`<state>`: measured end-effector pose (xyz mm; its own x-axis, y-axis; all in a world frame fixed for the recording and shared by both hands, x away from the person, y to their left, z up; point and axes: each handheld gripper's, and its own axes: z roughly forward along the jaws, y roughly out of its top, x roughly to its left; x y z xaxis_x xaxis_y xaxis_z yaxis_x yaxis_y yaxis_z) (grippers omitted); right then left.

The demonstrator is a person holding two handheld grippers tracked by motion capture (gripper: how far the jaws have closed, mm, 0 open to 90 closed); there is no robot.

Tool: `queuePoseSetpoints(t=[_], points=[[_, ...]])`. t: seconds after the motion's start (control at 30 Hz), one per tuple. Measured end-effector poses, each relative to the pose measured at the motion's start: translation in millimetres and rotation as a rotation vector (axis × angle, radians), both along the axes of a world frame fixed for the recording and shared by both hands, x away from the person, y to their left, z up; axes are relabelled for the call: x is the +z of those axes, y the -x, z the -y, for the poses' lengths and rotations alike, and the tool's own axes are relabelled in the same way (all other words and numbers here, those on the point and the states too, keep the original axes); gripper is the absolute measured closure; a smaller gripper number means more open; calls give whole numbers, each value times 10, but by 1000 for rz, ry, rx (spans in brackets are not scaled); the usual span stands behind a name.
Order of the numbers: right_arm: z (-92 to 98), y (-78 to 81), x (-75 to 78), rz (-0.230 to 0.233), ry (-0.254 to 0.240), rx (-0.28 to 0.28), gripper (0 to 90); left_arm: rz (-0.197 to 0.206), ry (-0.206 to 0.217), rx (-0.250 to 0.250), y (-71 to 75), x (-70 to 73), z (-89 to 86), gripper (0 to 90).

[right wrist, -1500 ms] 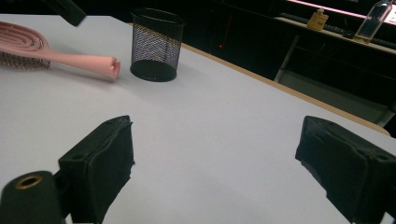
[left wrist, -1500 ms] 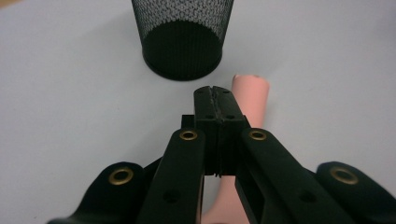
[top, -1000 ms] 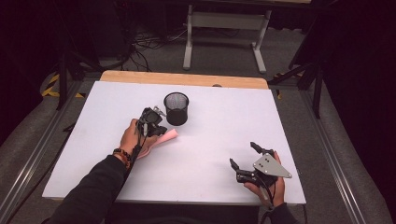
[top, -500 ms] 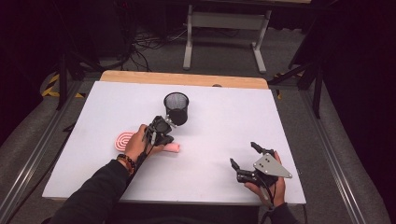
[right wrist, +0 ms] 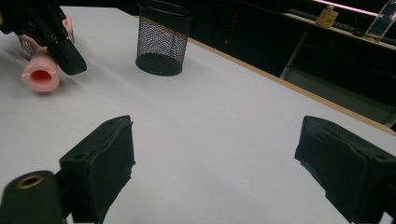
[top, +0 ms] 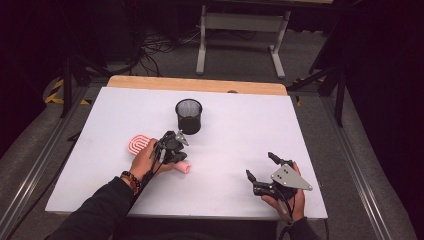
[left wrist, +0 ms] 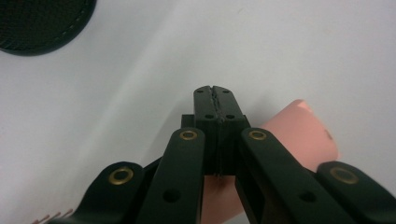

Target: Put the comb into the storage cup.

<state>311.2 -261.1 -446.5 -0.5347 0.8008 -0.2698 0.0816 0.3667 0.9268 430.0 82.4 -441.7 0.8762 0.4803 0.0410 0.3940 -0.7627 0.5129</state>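
A pink tool lies left of centre on the white table (top: 235,135). It has a ridged oval head (top: 138,144) and a hollow round handle (top: 183,168) (right wrist: 41,73) (left wrist: 303,135). My left gripper (top: 176,156) (left wrist: 214,91) (right wrist: 70,63) is shut, its jaws pressed together with nothing between them. It hovers just over the handle, its tips close to the open end; I cannot tell if it touches. A black mesh cup (top: 189,116) (right wrist: 163,39) (left wrist: 39,23) stands upright just beyond. My right gripper (top: 259,166) (right wrist: 215,154) rests near the front right, jaws wide open and empty.
A wooden strip (top: 200,84) borders the table's far edge. Metal rails run along both sides, and a grey stand (top: 240,35) is on the floor beyond. White surface stretches between the two grippers and right of the cup.
My left hand has shifted right and slightly nearer, and the pink tool's ridged head has come into view to its left. The right gripper has stayed still.
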Motion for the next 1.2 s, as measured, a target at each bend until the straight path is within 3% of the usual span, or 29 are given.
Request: queuePoseSetpoints(t=[0.17,0.43,0.93,1.2], points=[[-8,2,-1,0,4,-1,114,14,-15,-32,96,25,-22,897],[-18,-4,-8,-4,7,2,114,14,-2,-56,186,31,-82,897],[-26,-14,-22,-11,10,-1,115,13,12,-39,250,-52,-254,897],[-22,-15,-24,-12,10,-1,115,12,22,-35,242,-62,-253,897]])
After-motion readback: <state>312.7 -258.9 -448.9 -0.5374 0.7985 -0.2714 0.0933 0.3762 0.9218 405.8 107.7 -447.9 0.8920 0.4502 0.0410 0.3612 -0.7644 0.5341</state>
